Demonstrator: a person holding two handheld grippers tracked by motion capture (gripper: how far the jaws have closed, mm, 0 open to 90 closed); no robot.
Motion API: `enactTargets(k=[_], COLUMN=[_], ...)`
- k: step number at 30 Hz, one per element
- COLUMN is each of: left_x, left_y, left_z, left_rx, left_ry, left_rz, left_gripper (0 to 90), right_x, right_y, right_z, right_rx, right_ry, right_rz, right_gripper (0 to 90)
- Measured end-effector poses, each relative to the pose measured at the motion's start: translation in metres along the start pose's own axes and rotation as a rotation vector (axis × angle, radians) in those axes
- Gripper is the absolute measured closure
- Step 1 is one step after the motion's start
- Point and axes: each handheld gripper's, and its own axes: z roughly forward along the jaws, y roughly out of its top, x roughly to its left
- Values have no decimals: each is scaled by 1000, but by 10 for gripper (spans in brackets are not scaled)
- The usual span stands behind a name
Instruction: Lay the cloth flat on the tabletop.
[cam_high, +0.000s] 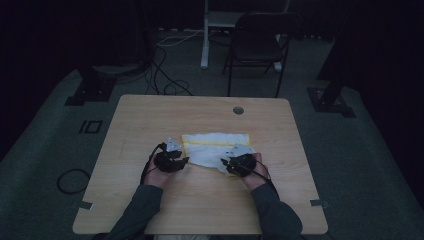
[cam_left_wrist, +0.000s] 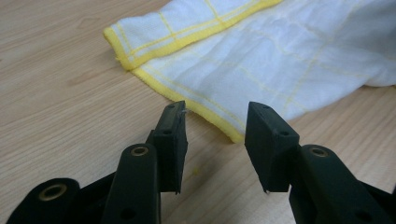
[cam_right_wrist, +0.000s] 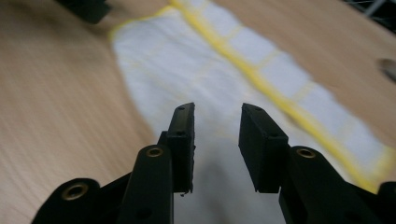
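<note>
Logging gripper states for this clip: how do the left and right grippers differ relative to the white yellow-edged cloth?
The left gripper sits at the white yellow-edged cloth's hemmed corner, mostly above bare wooden table; the right gripper hangs over the cloth's white middle. Its view is blurred, the left's sharp. Both are open, gripping nothing.

The rectangular light-wood table (cam_high: 150, 115) has a smooth, matt laminate-like top with fine printed grain. On it lies a white woven cloth with yellow grid lines and a yellow stitched hem (cam_left_wrist: 280, 60), soft, slightly ribbed and matt, its folded layers lightly creased. The left gripper (cam_left_wrist: 215, 126) and right gripper (cam_right_wrist: 217, 126) have black, matt plastic-looking jaws with flat faces, set with small brass-coloured metal rings that shine faintly.
</note>
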Motion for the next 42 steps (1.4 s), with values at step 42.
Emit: enactTargets(k=[42], left_x=[-29], left_y=[40], left_z=[44], left_rx=[1], left_ry=[-64], left_rz=[103], left_gripper=[649], right_x=[-53], right_y=[11], right_z=[32], right_rx=[44], right_ry=[-54], right_rz=[279], right_gripper=[865])
